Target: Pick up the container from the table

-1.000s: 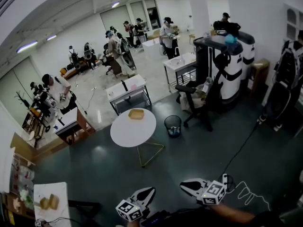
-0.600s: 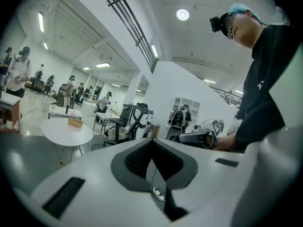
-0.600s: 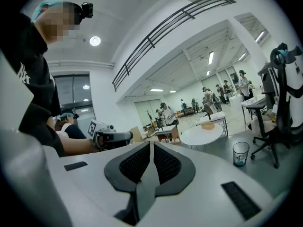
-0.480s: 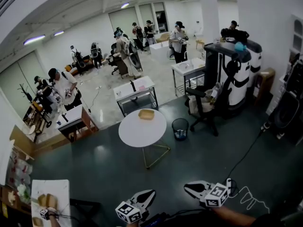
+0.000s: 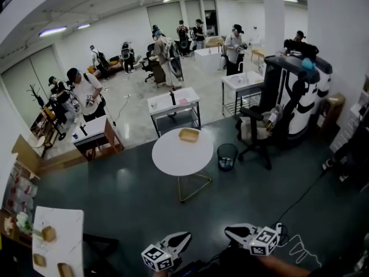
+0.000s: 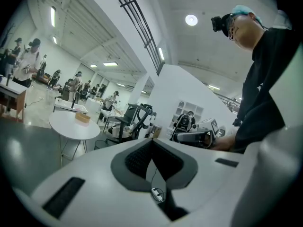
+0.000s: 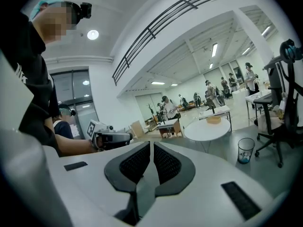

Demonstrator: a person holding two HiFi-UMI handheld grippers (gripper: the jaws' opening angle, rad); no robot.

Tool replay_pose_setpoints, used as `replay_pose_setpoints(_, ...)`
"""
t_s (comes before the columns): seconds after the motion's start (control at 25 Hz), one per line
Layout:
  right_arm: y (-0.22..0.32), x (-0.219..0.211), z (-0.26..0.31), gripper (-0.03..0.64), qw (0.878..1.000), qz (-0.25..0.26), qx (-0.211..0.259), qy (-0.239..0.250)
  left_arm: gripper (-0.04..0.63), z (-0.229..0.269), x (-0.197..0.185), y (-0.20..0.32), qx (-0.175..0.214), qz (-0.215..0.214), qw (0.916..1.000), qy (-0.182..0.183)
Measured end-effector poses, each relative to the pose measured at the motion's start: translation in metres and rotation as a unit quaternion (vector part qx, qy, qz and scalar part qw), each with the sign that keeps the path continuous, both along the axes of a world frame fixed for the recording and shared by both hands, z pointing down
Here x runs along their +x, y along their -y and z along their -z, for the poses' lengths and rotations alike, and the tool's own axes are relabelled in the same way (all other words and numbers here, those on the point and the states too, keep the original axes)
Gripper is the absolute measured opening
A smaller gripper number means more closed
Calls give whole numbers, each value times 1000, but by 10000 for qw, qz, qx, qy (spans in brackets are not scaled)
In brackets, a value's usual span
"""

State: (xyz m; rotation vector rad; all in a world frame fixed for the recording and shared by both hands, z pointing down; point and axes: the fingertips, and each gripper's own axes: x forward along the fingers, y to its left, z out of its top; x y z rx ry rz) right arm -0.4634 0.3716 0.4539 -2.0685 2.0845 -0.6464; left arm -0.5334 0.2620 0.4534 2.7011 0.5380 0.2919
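Observation:
A tan container (image 5: 188, 134) sits at the far edge of a round white table (image 5: 173, 157), several steps ahead of me. Both grippers are held low at the bottom of the head view, far short of the table. My left gripper (image 5: 183, 236) is shut and holds nothing. My right gripper (image 5: 229, 230) is shut and empty as well. In the left gripper view the jaws (image 6: 151, 141) meet, with the container (image 6: 82, 117) small at the left. In the right gripper view the jaws (image 7: 151, 144) are closed, and the container (image 7: 214, 119) shows on the table (image 7: 206, 129).
A mesh waste bin (image 5: 227, 156) and a black office chair (image 5: 259, 134) stand right of the round table. Behind are a white desk (image 5: 174, 105), a black-and-white machine (image 5: 300, 91) and several people. A cable (image 5: 300, 244) lies on the floor at right. A white table (image 5: 57, 241) is at lower left.
The round table and container have drifted right and grown slightly in the head view as I move across the room. Both grippers stay shut at the bottom of the frame.

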Motion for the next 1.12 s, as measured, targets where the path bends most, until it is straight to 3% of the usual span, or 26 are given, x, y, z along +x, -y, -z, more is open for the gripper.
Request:
replay_pose_setpoints(0.32,28,50,4,48,9998,65,175,105,3,1,36,25,71,171,9997,171)
replay_pose_setpoints(0.84,70,204,24,48,9984,-34,556,115,3,26,148,79,266,559,9977,273)
replay_pose_setpoints(1.12,91,259,22,48,9980,166,589,172,3,36,213,97,329,623,9974,130)
